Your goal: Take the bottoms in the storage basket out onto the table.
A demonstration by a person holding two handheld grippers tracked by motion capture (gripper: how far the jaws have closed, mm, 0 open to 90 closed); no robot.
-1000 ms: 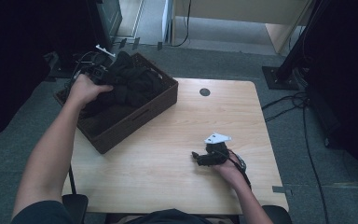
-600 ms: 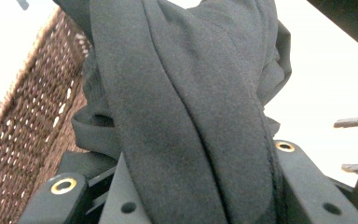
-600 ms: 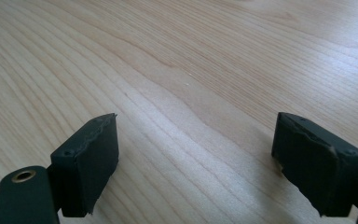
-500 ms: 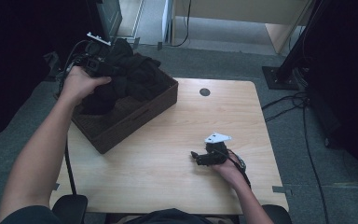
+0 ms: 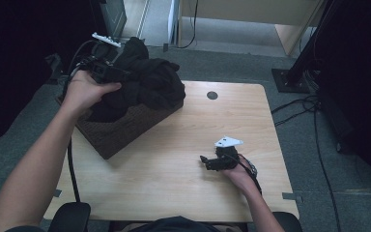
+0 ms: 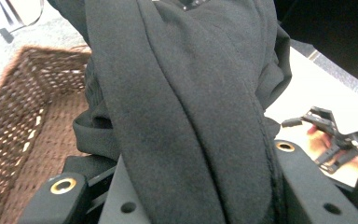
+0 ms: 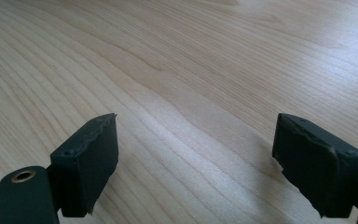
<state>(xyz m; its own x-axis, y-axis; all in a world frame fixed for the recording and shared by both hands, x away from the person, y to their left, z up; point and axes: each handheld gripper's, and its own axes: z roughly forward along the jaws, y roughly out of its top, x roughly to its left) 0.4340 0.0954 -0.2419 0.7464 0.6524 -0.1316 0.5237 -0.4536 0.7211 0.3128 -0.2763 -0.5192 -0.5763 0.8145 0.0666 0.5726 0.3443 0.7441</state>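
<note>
Lifting: left gripper [image 5: 107, 72] clamps a bunched black fleece garment [image 5: 147, 84], held above the brown woven wicker basket [image 5: 121, 133] at far left.
Grip: jaws narrowed on a thick fold; keep them pressed.
Clearance: raise until trailing cloth clears the rim.
Landing: bare light wooden table [image 5: 174, 179].
Right gripper [image 5: 207, 162]: jaws wide, empty, resting near right.

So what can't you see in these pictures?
- High view: the inside of the basket, covered by the black cloth.
- Left gripper view: the jaw tips, buried in the cloth.
- High view: what sort of garment it is; it is bunched and dark.
- Left gripper view: the right gripper, cut off by the edge.
</note>
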